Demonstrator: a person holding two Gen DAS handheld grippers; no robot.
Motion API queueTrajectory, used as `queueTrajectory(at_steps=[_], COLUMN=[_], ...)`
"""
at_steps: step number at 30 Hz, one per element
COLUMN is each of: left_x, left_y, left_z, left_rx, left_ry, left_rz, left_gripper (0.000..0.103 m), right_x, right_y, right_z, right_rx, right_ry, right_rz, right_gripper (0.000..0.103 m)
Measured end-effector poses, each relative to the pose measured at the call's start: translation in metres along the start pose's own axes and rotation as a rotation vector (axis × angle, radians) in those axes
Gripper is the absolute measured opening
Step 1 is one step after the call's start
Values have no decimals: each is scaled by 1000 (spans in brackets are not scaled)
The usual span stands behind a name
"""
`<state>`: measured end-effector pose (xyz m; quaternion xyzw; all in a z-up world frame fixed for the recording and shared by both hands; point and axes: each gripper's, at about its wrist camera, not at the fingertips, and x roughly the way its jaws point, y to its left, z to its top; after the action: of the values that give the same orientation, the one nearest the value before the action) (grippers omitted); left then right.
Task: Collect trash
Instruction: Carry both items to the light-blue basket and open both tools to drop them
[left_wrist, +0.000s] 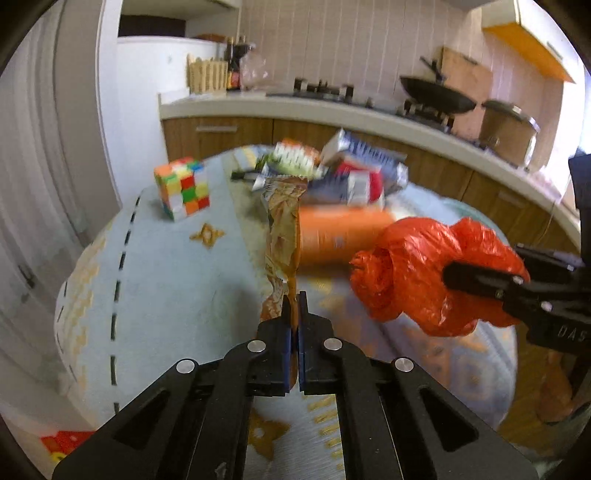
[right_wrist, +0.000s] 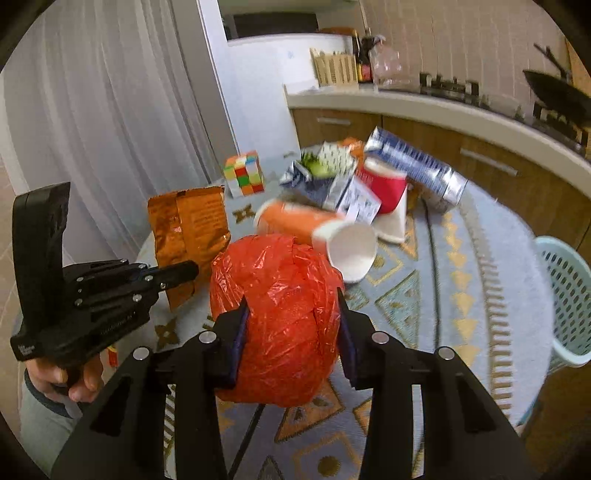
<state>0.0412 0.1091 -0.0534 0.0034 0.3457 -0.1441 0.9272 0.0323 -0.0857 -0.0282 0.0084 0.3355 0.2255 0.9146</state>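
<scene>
My left gripper (left_wrist: 294, 299) is shut on the edge of a crumpled orange-brown snack wrapper (left_wrist: 282, 225) and holds it up above the table; the wrapper also shows in the right wrist view (right_wrist: 188, 229). My right gripper (right_wrist: 291, 306) is shut on a balled-up red plastic bag (right_wrist: 284, 317), held above the table; the bag shows at the right of the left wrist view (left_wrist: 417, 273). Behind them lies a heap of trash: an orange paper cup (right_wrist: 295, 219) on its side, a red cup (right_wrist: 384, 188), blue-and-silver cartons (right_wrist: 417, 162) and a green-white packet (left_wrist: 295, 157).
A Rubik's cube (left_wrist: 183, 186) stands at the table's far left. The round table has a pale blue patterned cloth (right_wrist: 443, 280). A light blue mesh basket (right_wrist: 569, 295) stands off the table's right edge. A kitchen counter (left_wrist: 332, 110) with a stove and wok runs behind.
</scene>
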Motion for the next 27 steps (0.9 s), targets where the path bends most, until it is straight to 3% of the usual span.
queueTrajectory(at_steps=[6,15,21,27], left_x=[-5,22,63,122], left_y=[-27,-88,-148,-217], left_z=[33,83,120,129], left_rx=[28,67,82,112], left_ry=[-47,-67,-39,52], left_rz=[-41,-123,-200,-282], left_gripper=[0,0,0,0], right_x=[-32,-60,-79,-77], right_y=[-23,-112,-196,-271], right_z=[17,30,23,-5], right_rx=[35,165,290,418], right_ry=[-96,-184,-203,-118], right_rz=[-38,-177,-381,-589], right_gripper=[37,37,37,38])
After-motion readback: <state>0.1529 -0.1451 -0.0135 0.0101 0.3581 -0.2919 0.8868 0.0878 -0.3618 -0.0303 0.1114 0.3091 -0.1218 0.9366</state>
